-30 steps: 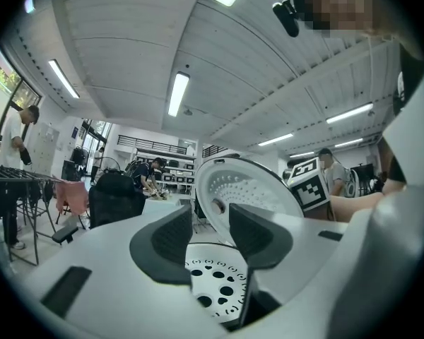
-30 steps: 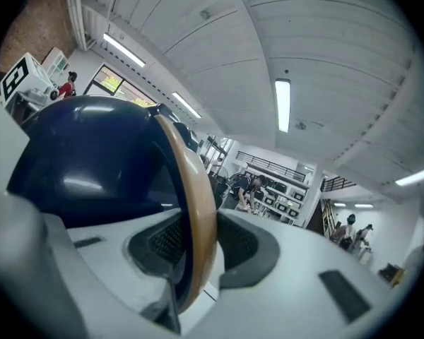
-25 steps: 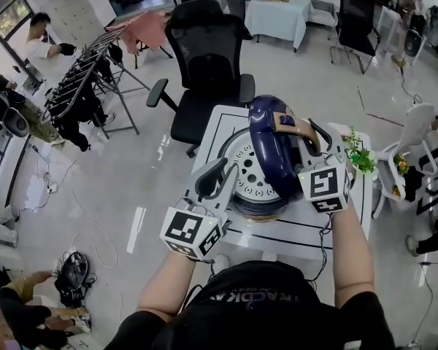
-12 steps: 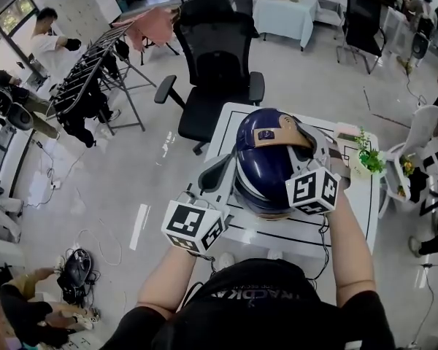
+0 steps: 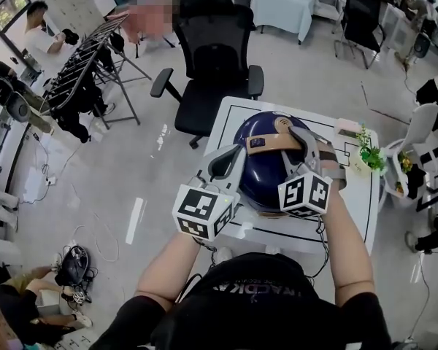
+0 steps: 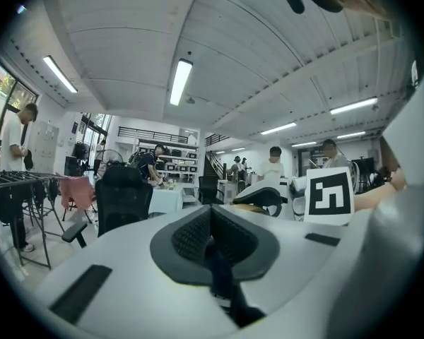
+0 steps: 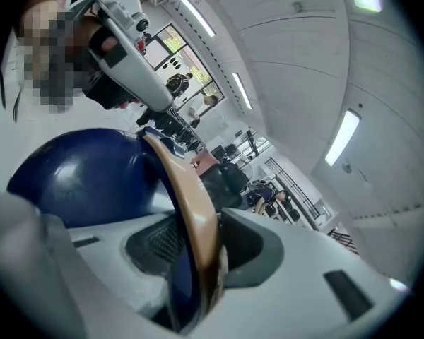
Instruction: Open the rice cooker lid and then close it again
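Right claw [image 7: 198, 242] has just been opening, w/ the tan handle [image 7: 187, 189] between its jaws, pads prob. not pressing. Left claw [image 6: 212, 235] closed, empty, just beside the rice cooker [image 5: 266, 173], which sits lid-down mid table [image 5: 354, 199]. Risk: if I pull off sideways, a jaw snags the handle & lifts the lid or drags the cooker. Latched? Can't tell. Plant [image 5: 366, 155] near on right, chair [image 5: 215, 57] past far edge. Free room is up & back toward me.
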`<action>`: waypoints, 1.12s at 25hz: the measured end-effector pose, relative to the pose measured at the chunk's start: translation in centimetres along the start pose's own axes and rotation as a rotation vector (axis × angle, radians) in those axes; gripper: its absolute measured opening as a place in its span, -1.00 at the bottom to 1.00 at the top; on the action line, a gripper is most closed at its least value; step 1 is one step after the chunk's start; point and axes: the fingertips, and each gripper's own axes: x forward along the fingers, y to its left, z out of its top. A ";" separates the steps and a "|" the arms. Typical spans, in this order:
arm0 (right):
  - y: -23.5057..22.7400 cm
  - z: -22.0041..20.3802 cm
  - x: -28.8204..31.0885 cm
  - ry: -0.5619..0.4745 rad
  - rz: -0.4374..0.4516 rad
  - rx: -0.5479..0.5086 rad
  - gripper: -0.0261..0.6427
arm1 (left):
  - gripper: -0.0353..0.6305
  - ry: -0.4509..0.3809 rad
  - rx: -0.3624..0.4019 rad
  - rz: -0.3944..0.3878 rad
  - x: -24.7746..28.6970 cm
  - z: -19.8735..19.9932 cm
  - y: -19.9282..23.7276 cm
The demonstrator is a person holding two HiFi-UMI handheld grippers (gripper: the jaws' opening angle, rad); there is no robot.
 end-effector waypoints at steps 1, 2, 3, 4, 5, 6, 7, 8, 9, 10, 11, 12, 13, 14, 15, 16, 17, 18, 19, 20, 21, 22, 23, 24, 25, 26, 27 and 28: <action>0.3 0.1 0.2 0.003 0.003 -0.010 -0.50 | -0.88 0.007 0.000 -0.005 0.3 -0.2 0.1; 0.5 0.2 0.3 0.006 0.006 -0.020 -0.50 | -0.88 0.013 0.000 -0.010 0.6 -0.4 0.2; 0.7 0.2 0.5 0.009 0.010 -0.029 -0.50 | -0.88 0.020 0.000 -0.014 0.9 -0.6 0.3; 0.9 0.3 0.6 0.012 0.013 -0.036 -0.50 | -0.88 0.027 0.000 -0.017 1.1 -0.8 0.4; 1.1 0.3 0.7 0.015 0.017 -0.043 -0.49 | -0.88 0.034 -0.001 -0.018 1.4 -1.1 0.5; 1.4 0.3 0.8 0.019 0.020 -0.050 -0.49 | -0.88 0.042 -0.001 -0.019 1.6 -1.4 0.7; 1.6 0.3 0.9 0.023 0.023 -0.057 -0.49 | -0.88 0.049 -0.002 -0.019 1.8 -1.7 0.8; 1.9 0.3 1.0 0.026 0.026 -0.066 -0.48 | -0.88 0.056 -0.003 -0.019 2.0 -2.0 1.0; 2.1 0.3 1.0 0.031 0.029 -0.075 -0.48 | -0.88 0.063 -0.003 -0.020 2.2 -2.3 1.1; 2.3 0.3 1.1 0.036 0.032 -0.085 -0.48 | -0.88 0.070 -0.004 -0.021 2.4 -2.6 1.2; 2.5 0.2 1.1 0.041 0.035 -0.094 -0.48 | -0.88 0.077 -0.006 -0.023 2.6 -2.9 1.2; 2.7 0.1 1.1 0.044 0.038 -0.102 -0.47 | -0.88 0.084 -0.008 -0.026 2.8 -3.1 1.2; 2.9 0.0 1.2 0.046 0.041 -0.108 -0.47 | -0.88 0.091 -0.010 -0.029 3.0 -3.4 1.2; 3.1 0.0 1.2 0.047 0.043 -0.112 -0.47 | -0.88 0.099 -0.012 -0.031 3.2 -3.8 1.1; 3.2 -0.1 1.3 0.048 0.045 -0.115 -0.46 | -0.88 0.106 -0.014 -0.032 3.3 -4.2 1.2; 3.4 -0.1 1.4 0.048 0.045 -0.115 -0.46 | -0.88 0.111 -0.016 -0.034 3.5 -4.5 1.2; 3.5 -0.2 1.5 0.048 0.045 -0.114 -0.46 | -0.88 0.116 -0.019 -0.036 3.6 -4.9 1.3; 3.6 -0.1 1.6 0.050 0.045 -0.113 -0.46 | -0.88 0.118 -0.023 -0.038 3.7 -5.1 1.4; 3.7 -0.1 1.8 0.052 0.046 -0.112 -0.46 | -0.88 0.119 -0.027 -0.040 3.7 -5.3 1.6; 3.8 0.0 1.9 0.054 0.046 -0.113 -0.45 | -0.88 0.120 -0.030 -0.043 3.8 -5.4 1.7; 3.8 0.1 2.0 0.057 0.047 -0.114 -0.45 | -0.88 0.120 -0.032 -0.045 3.8 -5.4 1.9; 3.8 0.1 2.0 0.060 0.047 -0.114 -0.46 | -0.88 0.119 -0.033 -0.049 3.8 -5.4 1.9; 3.8 0.1 2.1 0.062 0.046 -0.113 -0.45 | -0.88 0.117 -0.035 -0.052 3.9 -5.4 2.0; 3.8 0.1 2.1 0.063 0.045 -0.112 -0.45 | -0.88 0.114 -0.037 -0.054 3.9 -5.4 2.0; 3.8 0.0 2.1 0.063 0.043 -0.112 -0.46 | -0.88 0.110 -0.037 -0.053 3.9 -5.5 2.0; 3.8 0.0 2.0 0.063 0.042 -0.111 -0.45 | -0.88 0.106 -0.036 -0.052 3.9 -5.5 1.9; 3.9 -0.1 2.0 0.063 0.041 -0.111 -0.45 | -0.88 0.103 -0.035 -0.050 3.9 -5.5 1.8; 3.9 -0.1 1.9 0.063 0.040 -0.111 -0.45 | -0.88 0.102 -0.034 -0.049 3.9 -5.5 1.7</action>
